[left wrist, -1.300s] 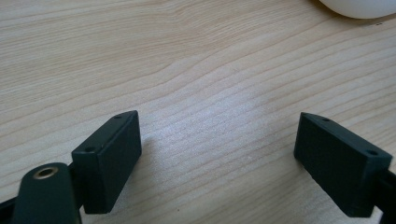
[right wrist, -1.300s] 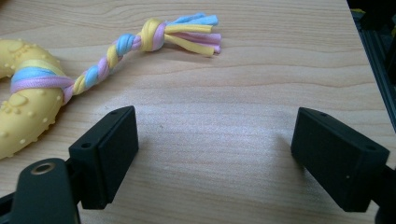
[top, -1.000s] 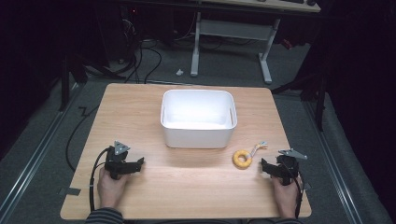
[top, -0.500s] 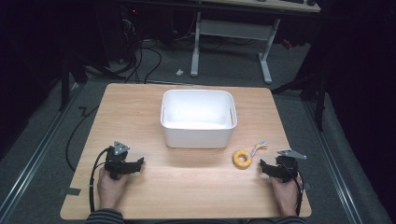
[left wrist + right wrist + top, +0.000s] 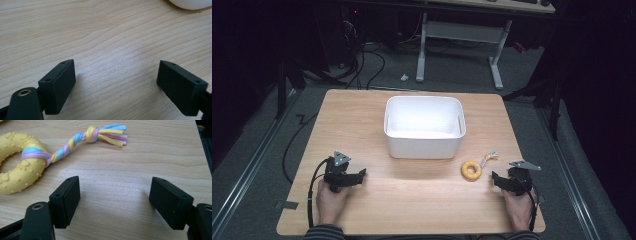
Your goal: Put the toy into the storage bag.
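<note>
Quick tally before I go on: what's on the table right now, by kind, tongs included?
White bin: 1
Yellow ring toy with braided rope tail: 1
Tongs: 2, the left tongs and the right tongs, both open with nothing between the jaws; the right jaws have just been closing a little
Total: 4

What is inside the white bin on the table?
The white bin looks empty in the high view: bare white floor and inner walls. Its near wall hides a strip of the floor behind it. The yellow ring toy lies outside, on the table.
</note>
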A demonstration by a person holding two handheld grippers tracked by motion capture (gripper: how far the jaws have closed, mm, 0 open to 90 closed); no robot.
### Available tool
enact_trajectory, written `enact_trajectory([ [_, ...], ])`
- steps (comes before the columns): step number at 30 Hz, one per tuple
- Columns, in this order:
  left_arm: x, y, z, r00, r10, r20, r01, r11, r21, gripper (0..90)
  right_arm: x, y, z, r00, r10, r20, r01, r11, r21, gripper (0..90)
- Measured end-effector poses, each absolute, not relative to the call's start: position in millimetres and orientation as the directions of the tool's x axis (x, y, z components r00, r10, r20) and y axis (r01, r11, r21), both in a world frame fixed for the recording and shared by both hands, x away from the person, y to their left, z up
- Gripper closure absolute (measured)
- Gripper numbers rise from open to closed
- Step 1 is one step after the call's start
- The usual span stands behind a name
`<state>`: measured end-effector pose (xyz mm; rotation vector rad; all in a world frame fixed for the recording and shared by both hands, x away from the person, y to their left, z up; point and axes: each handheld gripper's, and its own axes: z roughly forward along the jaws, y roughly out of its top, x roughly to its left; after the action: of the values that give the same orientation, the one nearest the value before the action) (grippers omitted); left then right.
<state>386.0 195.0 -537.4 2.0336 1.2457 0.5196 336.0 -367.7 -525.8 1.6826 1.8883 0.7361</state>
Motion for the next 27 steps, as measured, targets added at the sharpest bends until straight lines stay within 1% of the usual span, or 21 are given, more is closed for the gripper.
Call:
enact_trajectory([
  [1,386.0,195.0,-537.3,0.461,0.887,-0.016,0.613,-0.305,0.729,15.8,335.3,-367.6,-525.1,-0.112,0.994,-0.015,0.724,0.092,0.683,27.2],
  [10,386.0,195.1,-537.3,0.461,0.887,-0.016,0.613,-0.305,0.729,15.8,327.2,-367.2,-518.9,-0.123,0.992,0.002,0.709,0.086,0.700,31.0],
  [18,386.0,195.1,-537.3,0.461,0.887,-0.016,0.613,-0.305,0.729,15.8,315.1,-365.7,-510.9,-0.160,0.987,0.019,0.687,0.098,0.720,36.9],
  [27,386.0,195.2,-537.3,0.461,0.887,-0.018,0.613,-0.304,0.729,15.8,306.2,-361.7,-508.2,-0.198,0.979,0.040,0.690,0.110,0.715,42.7],
])
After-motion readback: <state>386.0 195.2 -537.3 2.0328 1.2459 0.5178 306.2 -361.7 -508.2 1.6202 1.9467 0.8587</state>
